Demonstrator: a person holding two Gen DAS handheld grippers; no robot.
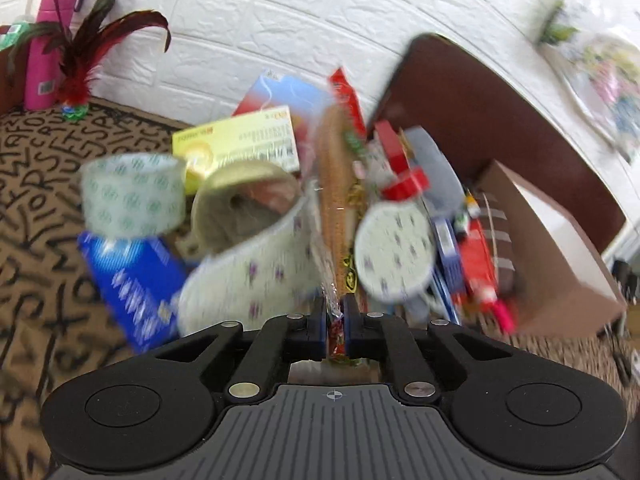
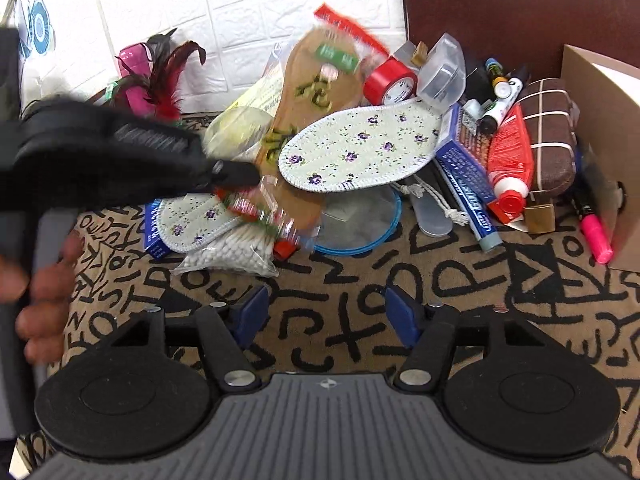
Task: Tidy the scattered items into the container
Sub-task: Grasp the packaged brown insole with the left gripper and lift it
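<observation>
My left gripper (image 1: 335, 322) is shut on the clear wrapper edge of a packaged brown insole (image 1: 335, 184) and holds it tilted above the pile. The same package (image 2: 308, 108) and my left gripper (image 2: 240, 178) show in the right wrist view. Floral insoles (image 2: 360, 148) (image 1: 394, 254), tape rolls (image 1: 132, 196), a red tape roll (image 2: 390, 80), a cotton swab bag (image 2: 236, 250) and a toothpaste box (image 2: 466, 184) lie scattered. The cardboard box (image 2: 604, 92) stands at the right. My right gripper (image 2: 326, 316) is open and empty over the patterned cloth.
A pink bottle (image 1: 50, 44) and a feather shuttlecock (image 1: 86, 68) stand at the back left by the white wall. A dark brown board (image 1: 500, 120) stands behind the box. Markers (image 2: 504, 96), a red tube (image 2: 510, 156), a padlock (image 2: 540, 212) and a brown pouch (image 2: 550, 140) crowd beside the box.
</observation>
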